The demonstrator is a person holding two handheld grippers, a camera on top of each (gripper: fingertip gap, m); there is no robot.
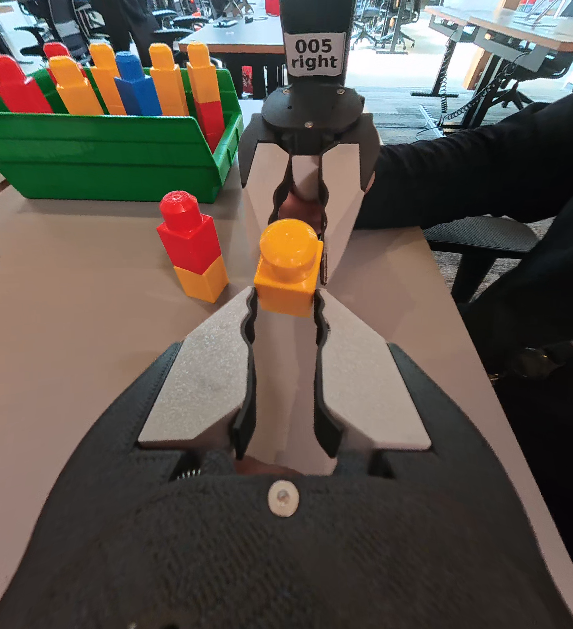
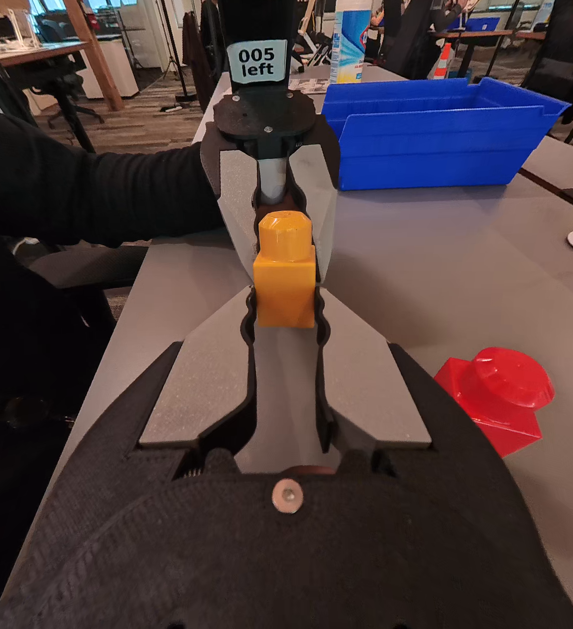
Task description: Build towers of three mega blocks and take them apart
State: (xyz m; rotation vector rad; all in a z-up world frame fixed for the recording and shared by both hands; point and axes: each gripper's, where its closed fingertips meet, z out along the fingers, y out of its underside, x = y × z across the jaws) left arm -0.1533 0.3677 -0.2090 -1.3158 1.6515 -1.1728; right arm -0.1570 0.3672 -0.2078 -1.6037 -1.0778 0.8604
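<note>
- The orange block (image 1: pixel 287 272) stands upright on the counter (image 1: pixel 74 340), stud up, between the two claws, which face each other across it.
- The left claw (image 1: pixel 284 299) has its fingertips on either side of the block's lower body; its dark pads (image 1: pixel 250 306) sit at the block's side faces, though a thin gap seems to show on the left one, so I cannot tell whether they press.
- The right claw (image 2: pixel 285 303) clamps the same orange block (image 2: pixel 285 292), both wavy pads (image 2: pixel 249 306) tight against its sides.
- In the left wrist view, a two-block stack, red on orange (image 1: pixel 193 252), stands at about 10 o'clock of the orange block, near but apart.
- The green bin (image 1: pixel 108 149) sits farther off at 11 o'clock, holding upright towers of red, orange and blue blocks (image 1: pixel 135 85).
- In the right wrist view, a red block (image 2: pixel 496 394) stands at 4 o'clock of the clamped block.
- The blue bin (image 2: pixel 431 143) stands on the counter at 1 o'clock.
- A dark sleeve (image 2: pixel 91 190) reaches in behind the left claw.
</note>
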